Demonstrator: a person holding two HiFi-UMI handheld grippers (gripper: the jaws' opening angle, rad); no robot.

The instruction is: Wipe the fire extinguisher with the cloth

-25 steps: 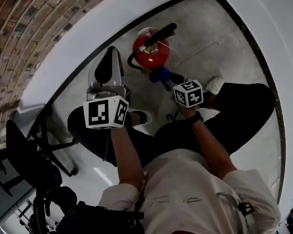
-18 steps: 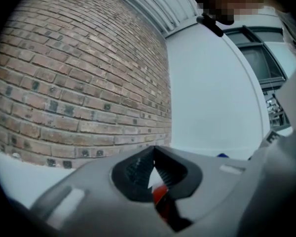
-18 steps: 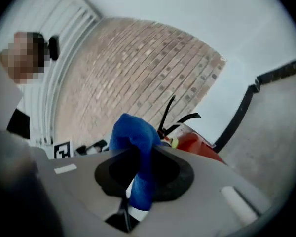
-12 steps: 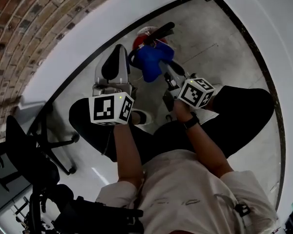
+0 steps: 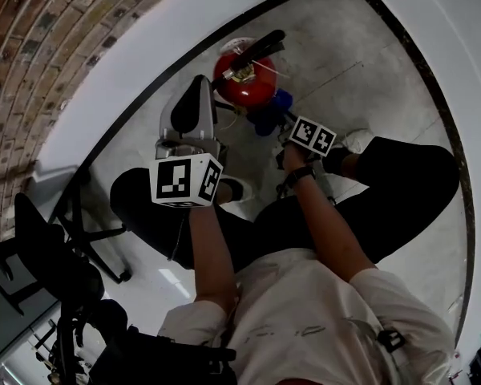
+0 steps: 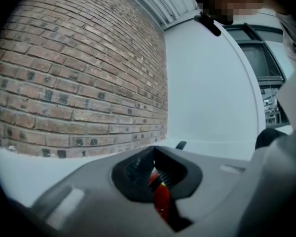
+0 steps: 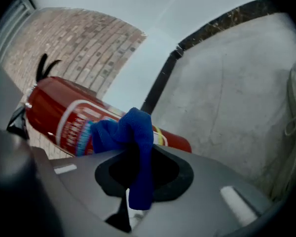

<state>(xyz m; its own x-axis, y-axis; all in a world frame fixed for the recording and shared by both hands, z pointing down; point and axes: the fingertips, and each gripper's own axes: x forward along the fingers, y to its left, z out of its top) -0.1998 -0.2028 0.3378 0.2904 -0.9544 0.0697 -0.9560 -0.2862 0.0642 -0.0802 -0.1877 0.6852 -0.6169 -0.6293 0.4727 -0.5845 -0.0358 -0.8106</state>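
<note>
The blue cloth (image 5: 271,111) had just come back down. Half a second before, it sat up over the top of the fire extinguisher (image 5: 244,77) and hid much of the red. Now it lay low against the near right side of the red body, and the top showed again. That looked like one rub, up and then down, so the wiping was under way. The far side and the left side probably still needed a rub.

The right gripper (image 5: 290,123) had its fingers clamped on the cloth, with a bunch sticking out past the tips and a tail hanging down. The left gripper (image 5: 194,85) had moved only a little. Its fingers were together with nothing in them, and they stood just beside the left of the fire extinguisher. I could not tell if they touched it.

The fire extinguisher stood on the grey floor (image 5: 361,62), close to the black strip (image 5: 144,93) at the foot of the white wall. There was not much room on its far left side because of that wall. To the right and far right the floor was bare, so the cloth could swing round that way. On the near side the person's knees and a shoe (image 5: 354,139) were close. A black chair (image 5: 44,251) stood well away at the near left.
</note>
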